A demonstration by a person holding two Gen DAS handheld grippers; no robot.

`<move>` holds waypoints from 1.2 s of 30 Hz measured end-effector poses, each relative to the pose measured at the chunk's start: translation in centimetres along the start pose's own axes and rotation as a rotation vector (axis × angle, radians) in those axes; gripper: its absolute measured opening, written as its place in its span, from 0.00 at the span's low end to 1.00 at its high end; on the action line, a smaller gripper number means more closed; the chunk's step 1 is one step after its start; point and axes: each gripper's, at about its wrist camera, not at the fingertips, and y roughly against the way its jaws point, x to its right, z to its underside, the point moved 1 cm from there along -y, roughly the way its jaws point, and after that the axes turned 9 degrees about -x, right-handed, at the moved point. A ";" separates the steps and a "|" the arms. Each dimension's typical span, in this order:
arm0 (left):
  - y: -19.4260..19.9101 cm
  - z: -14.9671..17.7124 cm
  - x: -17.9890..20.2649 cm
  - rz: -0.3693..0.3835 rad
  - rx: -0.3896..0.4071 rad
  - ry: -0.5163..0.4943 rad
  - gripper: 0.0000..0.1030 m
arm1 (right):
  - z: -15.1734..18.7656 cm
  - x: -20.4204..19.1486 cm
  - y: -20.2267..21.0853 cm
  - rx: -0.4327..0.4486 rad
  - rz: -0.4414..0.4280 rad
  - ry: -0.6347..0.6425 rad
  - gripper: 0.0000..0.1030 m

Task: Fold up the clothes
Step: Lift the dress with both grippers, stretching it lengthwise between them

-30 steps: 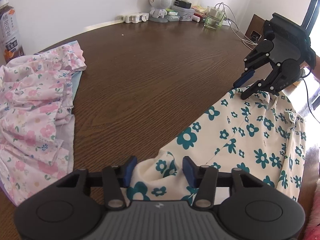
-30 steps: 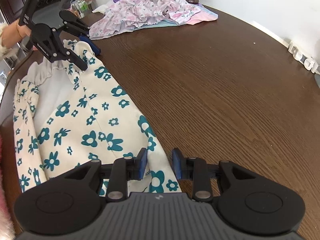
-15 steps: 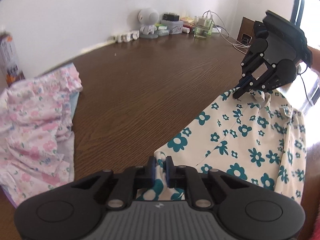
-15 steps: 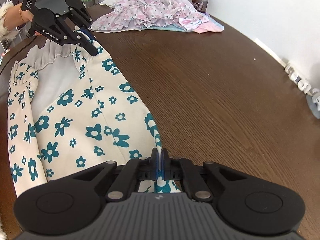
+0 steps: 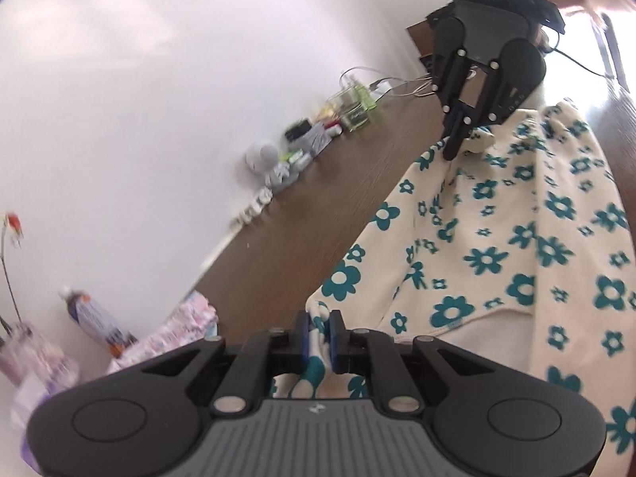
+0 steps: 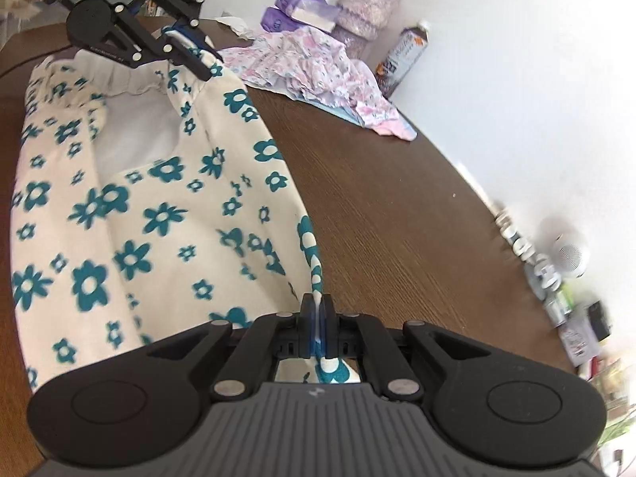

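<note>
A cream garment with teal flowers point(image 5: 497, 246) hangs stretched between my two grippers above the brown table point(image 5: 318, 214). My left gripper point(image 5: 318, 328) is shut on one corner of its edge, with cloth bunched between the blue pads. My right gripper point(image 6: 317, 312) is shut on the other end of that edge, and a thin fold passes between its pads. In the right wrist view the garment point(image 6: 151, 206) runs away to the left gripper point(image 6: 194, 51) near the gathered waistband. In the left wrist view the right gripper point(image 5: 457, 139) pinches the far corner.
A pile of pink floral clothes point(image 6: 318, 63) lies on the table point(image 6: 397, 198) beside a bottle point(image 6: 405, 55) and purple tissue packs point(image 6: 302, 12). Along the wall stand a white speaker point(image 6: 570, 254), a glass point(image 5: 357, 107), cables and small items.
Both grippers went from open around the garment's edge to shut on it. They then rose and tilted, lifting that edge off the table.
</note>
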 end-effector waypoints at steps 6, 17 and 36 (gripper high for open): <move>3.3 0.4 5.2 -0.066 0.030 -0.175 0.08 | 1.6 -4.4 2.4 0.025 0.069 0.043 0.02; 4.9 1.1 9.1 -0.032 -0.034 -0.220 0.12 | 3.4 -9.6 2.3 -0.011 0.151 0.144 0.02; 7.1 2.6 9.8 -0.011 -0.101 -0.249 0.17 | 3.9 -11.6 2.4 -0.035 0.208 0.145 0.04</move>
